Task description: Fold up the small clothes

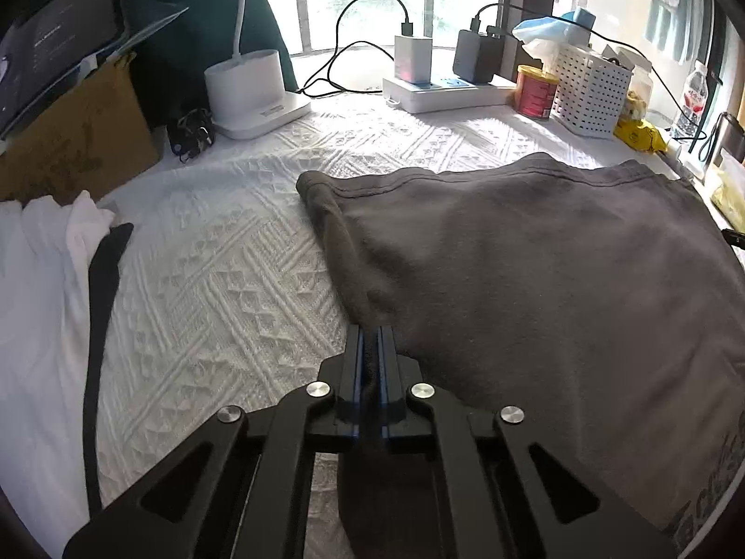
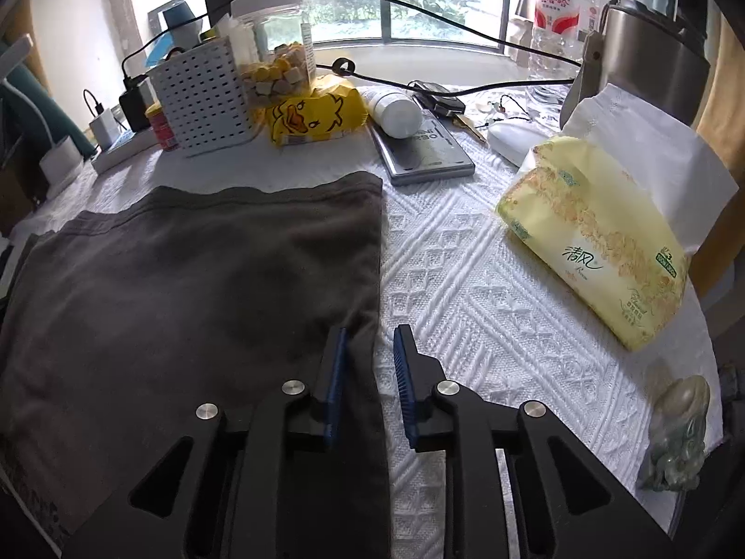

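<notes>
A dark grey garment lies spread on the white knitted tablecloth. In the left wrist view my left gripper is shut on the garment's left edge, with a fold of grey cloth pinched between the blue pads. In the right wrist view the same grey garment fills the left half. My right gripper stands open over its right edge. That edge runs between the two fingers, and the pads do not press on it.
A white garment with a black strap lies at the left. Along the window stand a lamp base, a power strip, a red can and a white basket. A tissue pack and a silver device lie to the right.
</notes>
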Available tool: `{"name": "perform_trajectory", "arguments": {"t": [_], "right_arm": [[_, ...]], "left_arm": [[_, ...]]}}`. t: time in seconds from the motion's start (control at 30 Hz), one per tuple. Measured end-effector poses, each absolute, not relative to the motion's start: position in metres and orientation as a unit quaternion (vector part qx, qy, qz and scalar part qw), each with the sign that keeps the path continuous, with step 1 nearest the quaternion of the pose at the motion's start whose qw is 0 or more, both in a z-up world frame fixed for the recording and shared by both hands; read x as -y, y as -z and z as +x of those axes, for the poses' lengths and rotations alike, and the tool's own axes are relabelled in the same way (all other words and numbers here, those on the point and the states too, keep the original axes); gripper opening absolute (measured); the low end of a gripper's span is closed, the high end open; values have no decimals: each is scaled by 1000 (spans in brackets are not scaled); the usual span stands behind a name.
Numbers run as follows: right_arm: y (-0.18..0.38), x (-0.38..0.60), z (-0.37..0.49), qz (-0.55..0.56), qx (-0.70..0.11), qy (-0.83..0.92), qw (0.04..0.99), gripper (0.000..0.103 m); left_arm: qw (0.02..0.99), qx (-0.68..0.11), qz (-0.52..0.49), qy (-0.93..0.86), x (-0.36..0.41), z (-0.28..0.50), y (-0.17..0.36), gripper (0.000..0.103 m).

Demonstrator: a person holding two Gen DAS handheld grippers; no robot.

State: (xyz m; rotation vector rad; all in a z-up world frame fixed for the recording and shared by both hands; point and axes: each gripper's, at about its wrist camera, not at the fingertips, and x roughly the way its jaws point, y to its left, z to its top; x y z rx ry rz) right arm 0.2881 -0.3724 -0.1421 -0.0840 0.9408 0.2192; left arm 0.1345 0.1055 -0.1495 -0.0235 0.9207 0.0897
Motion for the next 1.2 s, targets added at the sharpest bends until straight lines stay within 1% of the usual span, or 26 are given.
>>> {"name": "perform_trajectory", "arguments": {"t": [0.1, 0.17, 0.2, 0.23, 0.3, 0.47, 0.5, 0.53, 0.57, 0.6, 0.63, 0.8, 0.97, 1.2], "right_arm": [[143, 372, 286, -37, -453, -104, 885, 23], [142, 376, 287, -14, -460, -107, 882, 24], [141, 379, 287, 0, -462, -111, 880, 29], [141, 380, 286, 8, -462, -117, 879, 38], [141, 375, 285, 3, -462, -125, 878, 47], [143, 360, 282, -42, -449, -121, 884, 47], [144, 358, 281, -47, -445, -124, 886, 40], [144, 357, 280, -50, -441, -131, 886, 25], [144, 356, 281, -48, -441, -139, 885, 19], [144, 354, 281, -47, -442, -145, 884, 10], [144, 352, 281, -55, -439, -144, 885, 8], [142, 358, 280, -51, -428, -133, 892, 5], [141, 364, 282, -49, -424, -126, 896, 4], [145, 367, 282, -46, -430, -120, 894, 5]], "left_arm": [[895, -443, -8, -52, -107, 137, 148, 2], [897, -438, -8, -63, -110, 137, 145, 2], [898, -436, -11, -64, -112, 137, 143, 2], [898, -435, -12, -65, -113, 138, 142, 2], [898, -435, -10, -66, -114, 139, 142, 2], [897, -436, -10, -68, -114, 140, 144, 2], [897, -438, -10, -67, -114, 140, 145, 2], [896, -439, -12, -66, -115, 140, 146, 2], [896, -439, -15, -65, -115, 140, 146, 2], [896, -439, -17, -63, -114, 141, 147, 2], [896, -438, -16, -62, -114, 141, 147, 2], [900, -431, -15, -60, -111, 144, 142, 2], [903, -425, -11, -64, -109, 148, 137, 2], [896, -438, -9, -77, -111, 149, 151, 2]]}}
